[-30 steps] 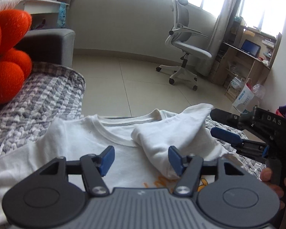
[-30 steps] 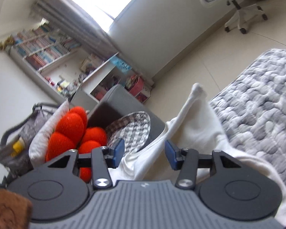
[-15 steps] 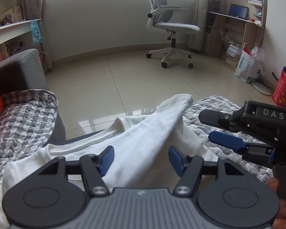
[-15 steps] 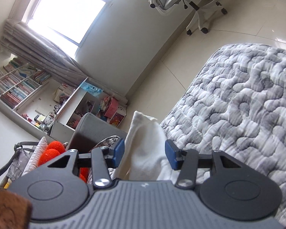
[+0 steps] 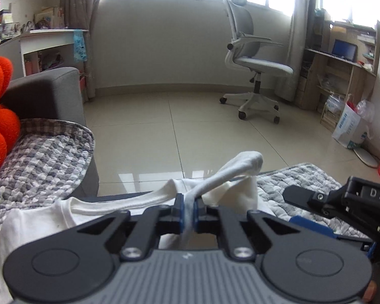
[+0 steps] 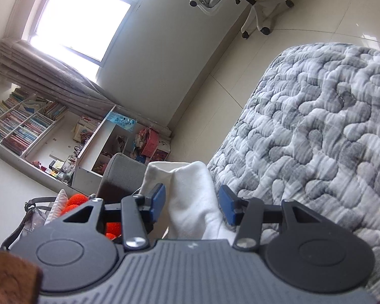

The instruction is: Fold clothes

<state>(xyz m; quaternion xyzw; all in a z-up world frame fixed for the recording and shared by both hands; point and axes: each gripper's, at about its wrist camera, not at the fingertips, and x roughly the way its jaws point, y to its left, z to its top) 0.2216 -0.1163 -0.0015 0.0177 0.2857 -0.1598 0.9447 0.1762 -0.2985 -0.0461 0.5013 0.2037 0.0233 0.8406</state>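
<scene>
1. Left gripper (image 5: 188,211): fingers have just clamped shut on a bunched fold of the shirt (image 5: 38,217); white cloth is pinched between the blue pads.
2. The shirt lies on the grey quilt (image 5: 40,162), mostly left of and below the left fingers. A raised ridge of it runs ahead and right of them, ending in a rounded tip.
3. Right gripper (image 6: 191,204): fingers stand about half open. A fold of the shirt (image 6: 190,197) sits between them, nearer the left pad; contact with either pad is unclear, no squeeze visible.
4. In the left view the right gripper (image 5: 314,215) is just right of the left fingers, low over the quilt.
5. Quilt (image 6: 316,139) fills the area right of and ahead of the right fingers.
</scene>
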